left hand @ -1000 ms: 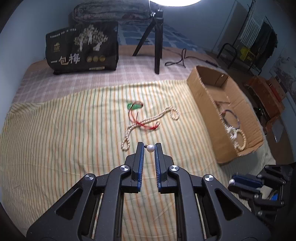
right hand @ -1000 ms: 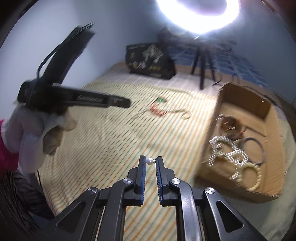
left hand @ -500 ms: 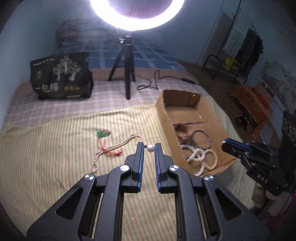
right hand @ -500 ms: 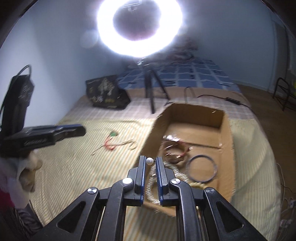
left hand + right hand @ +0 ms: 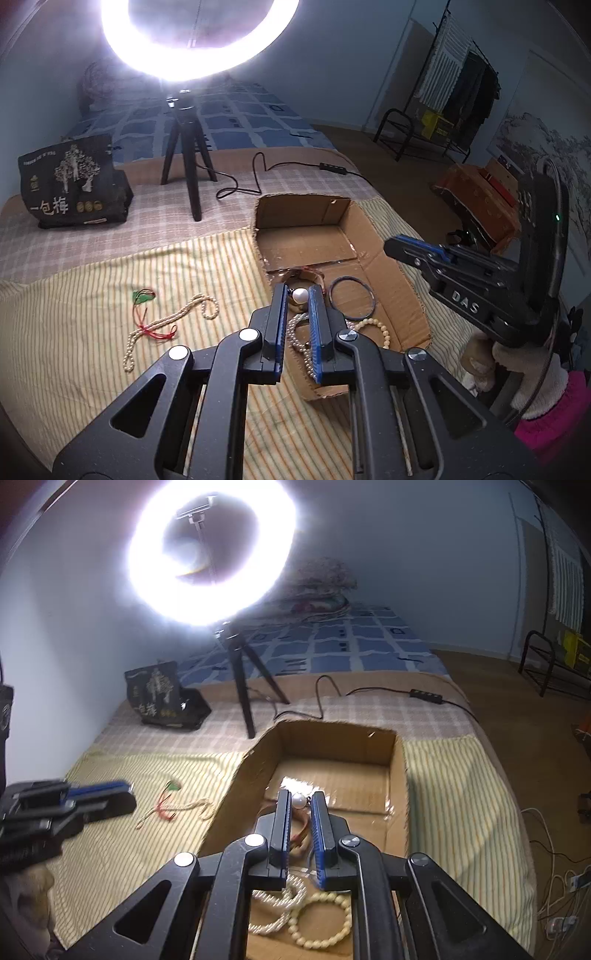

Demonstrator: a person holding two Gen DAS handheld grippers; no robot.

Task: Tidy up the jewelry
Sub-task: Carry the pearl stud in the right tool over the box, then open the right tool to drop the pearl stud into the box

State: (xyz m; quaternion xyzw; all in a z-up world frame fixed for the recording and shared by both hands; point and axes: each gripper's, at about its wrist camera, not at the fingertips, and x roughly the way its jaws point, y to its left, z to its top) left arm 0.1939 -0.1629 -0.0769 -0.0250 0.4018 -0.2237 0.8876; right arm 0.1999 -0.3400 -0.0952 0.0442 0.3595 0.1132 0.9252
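My left gripper [image 5: 298, 295] is shut on a pearl [image 5: 300, 295] and hangs over the near left part of the cardboard box [image 5: 295, 212]. My right gripper [image 5: 300, 800] is shut on another pearl [image 5: 299, 800] above the inside of the box [image 5: 332, 744]. The box holds bead bracelets [image 5: 321, 919], a dark ring bangle [image 5: 351, 299] and pearl strands. A pearl necklace [image 5: 166, 325] and a red cord with a green pendant [image 5: 142, 299] lie on the striped cloth left of the box. The right gripper also shows in the left wrist view [image 5: 399, 247].
A ring light on a black tripod [image 5: 184, 162] stands behind the box with its cable [image 5: 295, 166] trailing right. A black bag [image 5: 70, 184] sits at the back left. The bed edge drops to the floor at right, with a rack [image 5: 417, 136] beyond.
Both grippers have moved right and forward from over the striped cloth to over the box, each still holding its pearl. The views tilted up toward the ring light.
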